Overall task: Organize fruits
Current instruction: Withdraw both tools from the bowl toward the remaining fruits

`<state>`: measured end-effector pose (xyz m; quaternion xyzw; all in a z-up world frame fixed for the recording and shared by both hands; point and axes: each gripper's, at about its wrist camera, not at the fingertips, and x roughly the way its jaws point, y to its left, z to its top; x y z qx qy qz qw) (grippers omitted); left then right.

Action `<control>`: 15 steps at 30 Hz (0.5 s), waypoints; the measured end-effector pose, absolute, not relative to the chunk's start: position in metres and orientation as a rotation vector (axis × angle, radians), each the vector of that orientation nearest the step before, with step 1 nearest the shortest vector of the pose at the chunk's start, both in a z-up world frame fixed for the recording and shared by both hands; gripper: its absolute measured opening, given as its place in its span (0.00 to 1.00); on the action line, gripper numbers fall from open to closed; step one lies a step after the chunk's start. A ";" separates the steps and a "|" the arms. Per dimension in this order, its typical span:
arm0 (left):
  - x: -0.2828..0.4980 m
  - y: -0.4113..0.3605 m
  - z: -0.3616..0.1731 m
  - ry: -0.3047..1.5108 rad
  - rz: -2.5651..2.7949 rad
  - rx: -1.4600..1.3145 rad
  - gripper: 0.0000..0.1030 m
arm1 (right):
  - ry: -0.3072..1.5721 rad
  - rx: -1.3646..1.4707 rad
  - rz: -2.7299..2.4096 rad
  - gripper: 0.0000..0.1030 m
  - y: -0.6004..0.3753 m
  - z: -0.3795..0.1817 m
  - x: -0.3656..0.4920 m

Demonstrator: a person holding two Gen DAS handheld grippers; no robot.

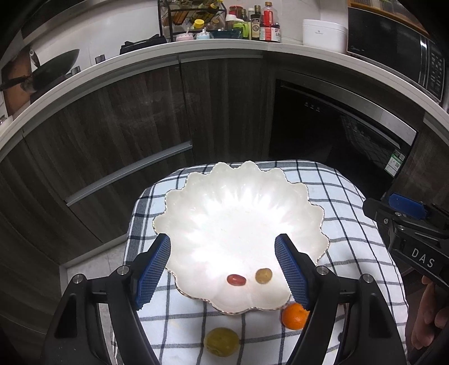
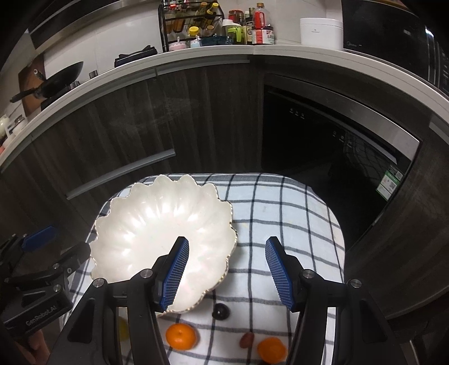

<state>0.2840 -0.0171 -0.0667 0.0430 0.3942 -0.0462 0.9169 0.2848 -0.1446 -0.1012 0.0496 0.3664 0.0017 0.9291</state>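
A white scalloped dish point(image 1: 238, 196) point(image 2: 146, 219) sits on a checked cloth. In the left wrist view it holds a small red fruit point(image 1: 236, 279) and a yellow-brown fruit point(image 1: 263, 275). My left gripper point(image 1: 223, 247) is open and empty above the dish's near part. On the cloth lie a yellow-green fruit point(image 1: 221, 342) and an orange point(image 1: 294, 316). My right gripper point(image 2: 227, 251) is open and empty over the dish's right rim. Below it lie a dark fruit point(image 2: 220, 311), an orange point(image 2: 181, 336), a brown-red fruit point(image 2: 247, 339) and a second orange point(image 2: 271, 350).
The checked cloth point(image 2: 280, 219) covers a small table in front of dark kitchen cabinets point(image 1: 126, 126) and a dishwasher point(image 2: 322, 134). The counter above holds bottles point(image 1: 266, 24), a wok point(image 1: 53, 67) and a microwave point(image 1: 393, 47). The right gripper's body shows at the right edge of the left wrist view point(image 1: 407, 230).
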 end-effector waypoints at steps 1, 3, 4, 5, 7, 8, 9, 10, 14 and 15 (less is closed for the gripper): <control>0.283 -0.019 -0.067 0.811 -0.098 0.091 0.74 | 0.750 0.102 0.000 0.56 -0.146 -0.102 0.283; 0.280 -0.023 -0.069 0.820 -0.112 0.089 0.74 | 0.751 0.104 -0.006 0.56 -0.149 -0.103 0.278; 0.280 -0.024 -0.069 0.822 -0.117 0.091 0.74 | 0.751 0.106 -0.009 0.56 -0.151 -0.104 0.277; 0.278 -0.027 -0.070 0.821 -0.123 0.098 0.74 | 0.752 0.108 -0.011 0.56 -0.153 -0.104 0.276; 0.275 -0.032 -0.071 0.818 -0.130 0.108 0.74 | 0.752 0.116 -0.018 0.56 -0.158 -0.106 0.271; 0.274 -0.034 -0.071 0.819 -0.136 0.108 0.74 | 0.752 0.117 -0.021 0.56 -0.160 -0.106 0.269; 0.273 -0.035 -0.072 0.820 -0.139 0.108 0.74 | 0.752 0.117 -0.024 0.56 -0.161 -0.107 0.268; 0.272 -0.036 -0.072 0.821 -0.141 0.108 0.74 | 0.751 0.115 -0.029 0.56 -0.163 -0.107 0.266; 0.266 -0.045 -0.077 0.823 -0.154 0.120 0.74 | 0.752 0.113 -0.043 0.56 -0.169 -0.110 0.258; 0.264 -0.047 -0.078 0.824 -0.158 0.123 0.74 | 0.754 0.117 -0.045 0.56 -0.171 -0.111 0.255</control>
